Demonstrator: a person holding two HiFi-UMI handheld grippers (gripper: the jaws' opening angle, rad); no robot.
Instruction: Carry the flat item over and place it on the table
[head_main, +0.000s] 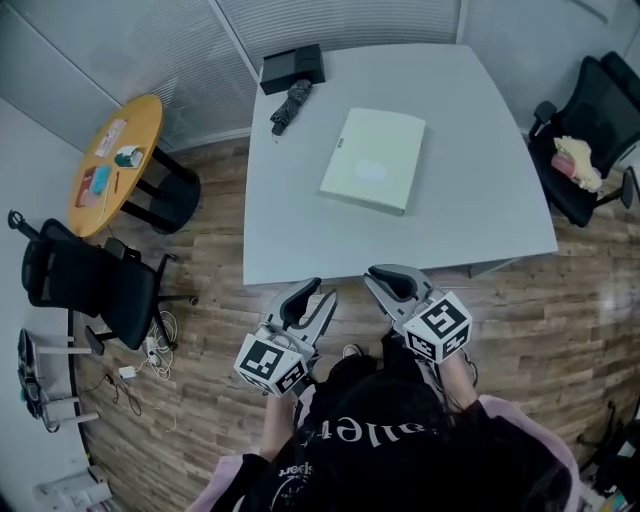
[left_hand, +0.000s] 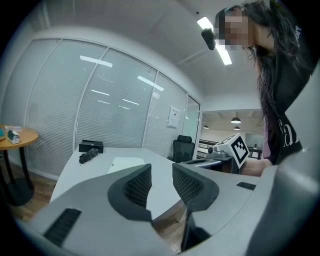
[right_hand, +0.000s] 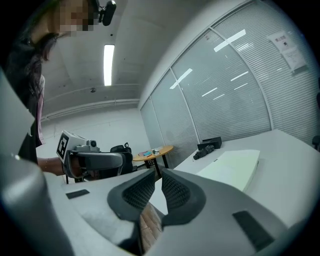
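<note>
The pale flat item (head_main: 373, 160) lies flat mid-worktop (head_main: 480, 150); placing looks done. Our left tongs (head_main: 318, 296) stand partly apart, our right tongs (head_main: 385, 283) closed, both empty. Next, we need only stay clear.

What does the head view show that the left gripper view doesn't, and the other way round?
Only the head view: the marker cube on the left gripper, the black chair at left, cables on the wood floor. Only the left gripper view: ceiling lights, a notice on the glass wall, the textured pads of its open tongs. Both: the flat item lying on the white table, the black box, the folded umbrella, the right gripper.
</note>
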